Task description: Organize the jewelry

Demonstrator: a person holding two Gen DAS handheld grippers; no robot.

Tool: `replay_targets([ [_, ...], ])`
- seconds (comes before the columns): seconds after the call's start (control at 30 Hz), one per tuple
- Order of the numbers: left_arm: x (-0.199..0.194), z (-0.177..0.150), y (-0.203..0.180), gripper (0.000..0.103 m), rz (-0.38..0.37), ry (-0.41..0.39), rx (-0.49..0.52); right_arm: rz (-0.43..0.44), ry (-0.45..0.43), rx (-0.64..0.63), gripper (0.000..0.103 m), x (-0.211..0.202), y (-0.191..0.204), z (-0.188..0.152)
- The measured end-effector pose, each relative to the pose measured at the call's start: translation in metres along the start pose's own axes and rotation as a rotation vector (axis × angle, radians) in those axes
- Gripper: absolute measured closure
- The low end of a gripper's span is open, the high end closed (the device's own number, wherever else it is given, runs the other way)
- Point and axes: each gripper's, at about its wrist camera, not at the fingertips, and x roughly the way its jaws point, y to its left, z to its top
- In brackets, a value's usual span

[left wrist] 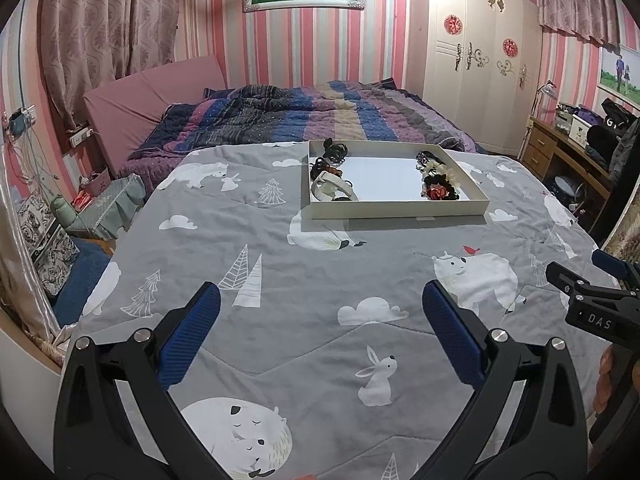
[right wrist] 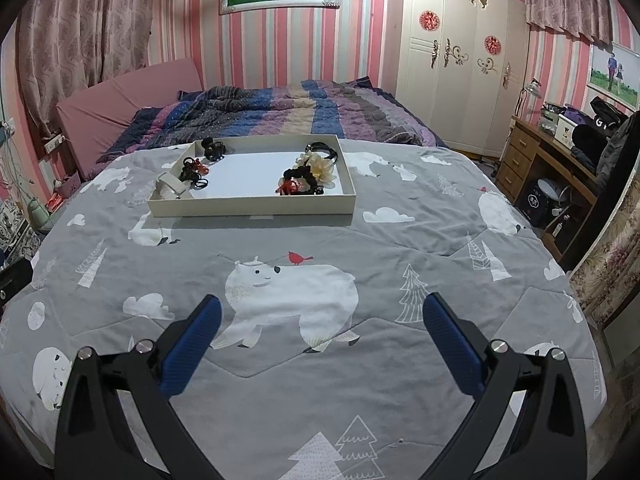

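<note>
A shallow white tray [left wrist: 400, 210] [right wrist: 256, 206] lies on the grey bear-print quilt [left wrist: 304, 340] [right wrist: 360, 248], well ahead of both grippers. Along its left side lie black hair clips, dark ties and a white band [left wrist: 330, 170] [right wrist: 192, 172]. Along its right side lie a cream flower piece, black scrunchies and a red piece [left wrist: 438, 180] [right wrist: 310, 174]. My left gripper [left wrist: 320, 300] is open and empty above the quilt. My right gripper [right wrist: 320, 312] is open and empty too. The right gripper also shows at the right edge of the left wrist view [left wrist: 592, 292].
A striped blue and purple duvet [left wrist: 304, 118] [right wrist: 280, 110] is bunched behind the tray. A pink headboard cushion [left wrist: 148, 96] leans at the back left. A wooden desk [right wrist: 560, 168] with clutter stands on the right, a white wardrobe [right wrist: 460, 52] behind.
</note>
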Motion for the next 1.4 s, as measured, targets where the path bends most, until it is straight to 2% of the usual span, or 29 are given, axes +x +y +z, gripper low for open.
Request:
replay_targets([
  [0.57,0.006,0.001,0.008,0.003,0.017,-0.007,-0.007,-0.027,-0.020,-0.022,0.002,0.000,0.009,0.002],
  [1.4,0.009,0.002,0.001,0.003,0.018,-0.017,0.027,-0.041,-0.018,-0.016,0.002,0.009,0.010,0.000],
])
